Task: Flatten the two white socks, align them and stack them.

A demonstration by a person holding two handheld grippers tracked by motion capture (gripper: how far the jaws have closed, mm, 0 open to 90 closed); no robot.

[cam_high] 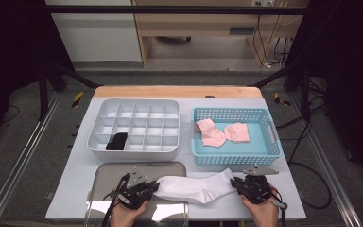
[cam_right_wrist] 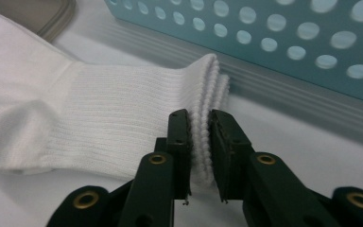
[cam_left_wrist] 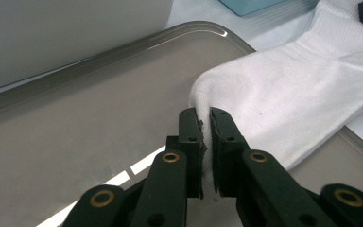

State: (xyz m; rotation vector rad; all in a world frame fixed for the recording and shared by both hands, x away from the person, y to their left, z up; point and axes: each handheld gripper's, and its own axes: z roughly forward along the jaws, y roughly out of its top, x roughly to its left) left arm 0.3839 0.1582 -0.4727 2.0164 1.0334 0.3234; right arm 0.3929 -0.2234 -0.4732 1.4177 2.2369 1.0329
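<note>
Smooth metal tray (cam_high: 123, 171) bears a soft ribbed white sock (cam_high: 194, 187).

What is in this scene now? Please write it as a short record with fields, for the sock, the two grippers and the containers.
held thing: white sock, lying stretched between the two grippers
left gripper: shut on the toe end, over the metal tray
right gripper: shut on the ribbed cuff, in front of the blue basket
blue basket contents: pink socks
white divided box: one black sock in a front compartment
surface: white table
</note>
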